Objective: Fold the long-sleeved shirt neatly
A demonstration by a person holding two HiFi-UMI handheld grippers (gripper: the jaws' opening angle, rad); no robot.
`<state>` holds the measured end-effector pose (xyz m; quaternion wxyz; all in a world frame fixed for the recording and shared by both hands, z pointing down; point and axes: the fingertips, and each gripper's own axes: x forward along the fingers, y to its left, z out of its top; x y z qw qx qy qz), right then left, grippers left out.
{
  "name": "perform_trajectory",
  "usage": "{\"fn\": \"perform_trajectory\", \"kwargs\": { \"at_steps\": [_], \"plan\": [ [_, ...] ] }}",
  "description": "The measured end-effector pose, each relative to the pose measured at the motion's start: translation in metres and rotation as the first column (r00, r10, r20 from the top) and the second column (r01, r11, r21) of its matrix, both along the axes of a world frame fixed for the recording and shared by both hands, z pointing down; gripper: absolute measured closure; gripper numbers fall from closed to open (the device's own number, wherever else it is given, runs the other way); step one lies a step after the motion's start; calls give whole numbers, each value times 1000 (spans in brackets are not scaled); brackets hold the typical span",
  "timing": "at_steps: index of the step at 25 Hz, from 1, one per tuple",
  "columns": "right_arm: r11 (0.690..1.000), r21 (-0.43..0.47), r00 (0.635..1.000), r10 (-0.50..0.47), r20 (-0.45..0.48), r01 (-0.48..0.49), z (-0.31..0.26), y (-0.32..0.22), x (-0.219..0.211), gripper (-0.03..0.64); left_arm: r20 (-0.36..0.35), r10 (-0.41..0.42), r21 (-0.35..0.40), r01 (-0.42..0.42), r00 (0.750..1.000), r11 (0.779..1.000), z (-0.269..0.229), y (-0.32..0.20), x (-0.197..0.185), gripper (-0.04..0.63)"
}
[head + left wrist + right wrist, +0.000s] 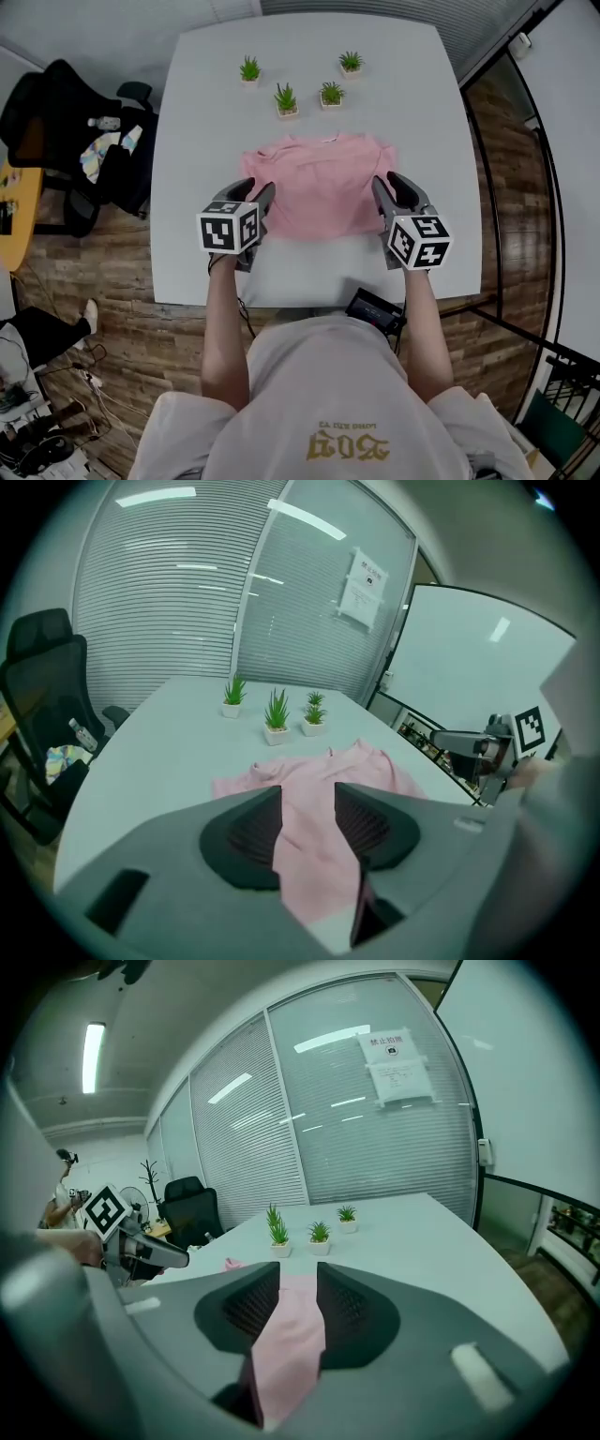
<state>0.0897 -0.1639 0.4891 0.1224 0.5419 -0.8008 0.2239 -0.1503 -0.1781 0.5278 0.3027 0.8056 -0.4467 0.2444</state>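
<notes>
A pink long-sleeved shirt (319, 183) lies part-folded on the white table (187, 141), its collar toward the plants. My left gripper (261, 208) is at the near left corner of the shirt, my right gripper (384, 199) at the near right corner. In the left gripper view the shirt (323, 775) runs up from the table into the left gripper (307, 832), whose pads press on the cloth. The right gripper (298, 1312) likewise pinches a strip of the shirt (286, 1354), which hangs below its jaws.
Several small potted plants (285, 99) stand at the far side of the table. A black office chair (56, 122) with things on it is left of the table. A black device (375, 309) sits at the table's near edge by the person's body.
</notes>
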Motion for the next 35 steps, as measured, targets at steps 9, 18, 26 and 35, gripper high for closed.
{"fn": "perform_trajectory", "kwargs": {
  "at_steps": [9, 18, 26, 35],
  "plan": [
    [988, 120, 994, 93, 64, -100, -40, 66, -21, 603, -34, 66, 160, -60, 997, 985, -51, 48, 3, 594],
    [985, 144, 992, 81, 99, -95, -56, 110, -40, 604, -102, 94, 276, -62, 990, 959, -82, 87, 3, 594],
    [979, 179, 994, 89, 60, -99, -73, 125, -42, 604, -66, 121, 345, -91, 990, 934, -104, 98, 12, 594],
    [978, 183, 994, 98, 39, -103, -75, 127, -44, 604, -62, 131, 351, -101, 989, 931, -105, 98, 10, 594]
  ]
}}
